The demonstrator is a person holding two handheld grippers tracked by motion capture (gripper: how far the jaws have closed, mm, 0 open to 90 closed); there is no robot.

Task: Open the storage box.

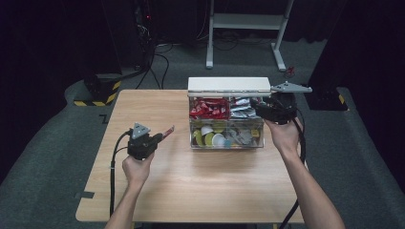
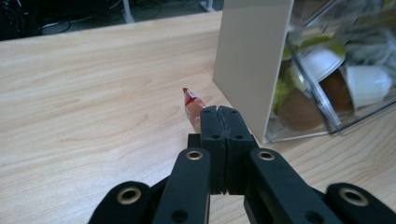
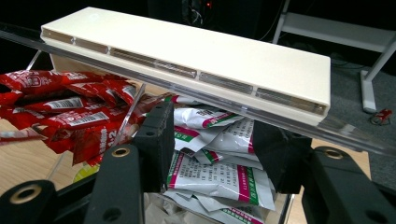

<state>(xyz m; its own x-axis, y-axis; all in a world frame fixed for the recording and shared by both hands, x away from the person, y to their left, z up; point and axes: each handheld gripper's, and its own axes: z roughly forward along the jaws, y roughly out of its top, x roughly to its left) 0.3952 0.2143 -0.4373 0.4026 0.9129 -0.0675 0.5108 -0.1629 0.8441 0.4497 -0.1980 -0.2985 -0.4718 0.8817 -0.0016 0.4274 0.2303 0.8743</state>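
Observation:
My left gripper (image 1: 160,137) (image 2: 219,109) is shut on a small red packet (image 1: 169,131) (image 2: 191,100), which sticks out past its tips just above the wooden table, left of the clear box (image 1: 227,144). The box's cream lid (image 1: 229,85) (image 3: 187,51) stands open. My right gripper (image 1: 261,110) (image 3: 215,123) reaches into the box's back right compartment under the lid's edge. Its jaws stand apart with white packets (image 3: 210,177) between them, and the pads seem to press on them. Red packets (image 1: 207,107) (image 3: 60,107) fill the back left compartment.
Coffee capsules (image 1: 215,138) (image 2: 327,70) lie in the box's front section. The box's cream side wall (image 2: 252,60) stands just right of my left gripper. Bare table (image 1: 191,191) stretches in front and to the left. A white table frame (image 1: 248,24) stands on the floor behind.

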